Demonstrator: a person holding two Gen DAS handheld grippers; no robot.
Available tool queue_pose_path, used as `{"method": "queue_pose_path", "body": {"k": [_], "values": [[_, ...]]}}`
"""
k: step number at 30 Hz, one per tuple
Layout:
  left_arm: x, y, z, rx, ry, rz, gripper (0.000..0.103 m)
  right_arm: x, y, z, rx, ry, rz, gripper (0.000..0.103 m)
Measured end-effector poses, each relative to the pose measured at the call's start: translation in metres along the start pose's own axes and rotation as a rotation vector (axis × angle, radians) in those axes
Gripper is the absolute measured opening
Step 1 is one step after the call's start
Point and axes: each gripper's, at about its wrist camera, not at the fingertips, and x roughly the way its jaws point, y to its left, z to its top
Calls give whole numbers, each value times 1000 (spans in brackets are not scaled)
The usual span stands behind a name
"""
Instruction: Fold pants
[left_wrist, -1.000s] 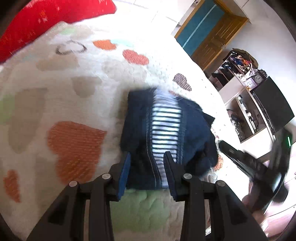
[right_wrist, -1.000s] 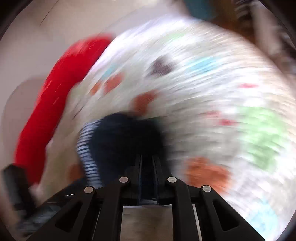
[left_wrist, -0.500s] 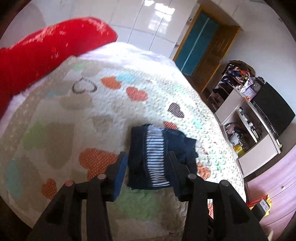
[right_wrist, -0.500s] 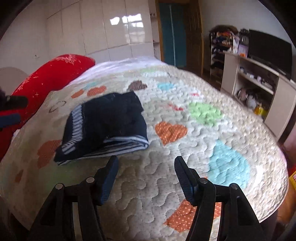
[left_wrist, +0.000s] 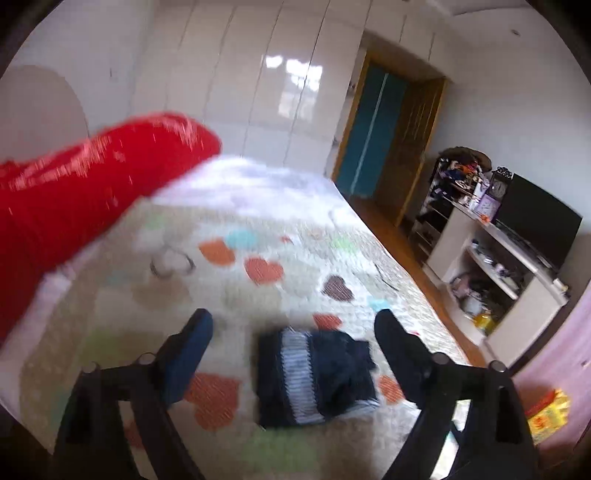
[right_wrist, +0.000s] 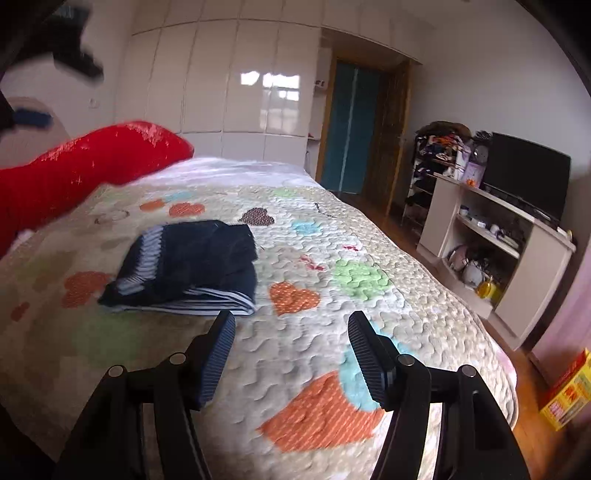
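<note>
Both grippers are pulling back, and the pants (right_wrist: 184, 266) are lying folded on the bed (right_wrist: 332, 295). The left gripper (left_wrist: 293, 328) and right gripper (right_wrist: 291, 325) are spread wide, holding nothing. The folding looks done.

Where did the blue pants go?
The folded pants lie on the heart quilt, left of centre in the right wrist view, near the red pillow, with neither gripper touching them.

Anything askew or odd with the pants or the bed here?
Nothing stands out. The pants lie folded in a compact stack on the quilt, and both the left gripper and right gripper are open, clear of them.
</note>
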Motion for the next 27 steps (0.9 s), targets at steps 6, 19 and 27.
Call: {"method": "queue_pose_path", "body": {"k": [6,19,27], "values": [[43,-8,-12,106,88,14,94,58,-40,23,176,184,262,68],[125,-6,-51,17,293,22,94,138,8,45,136,372,570,44],[159,-19,-52,15,343,2,94,120,1,43,31,313,502,60]]}}
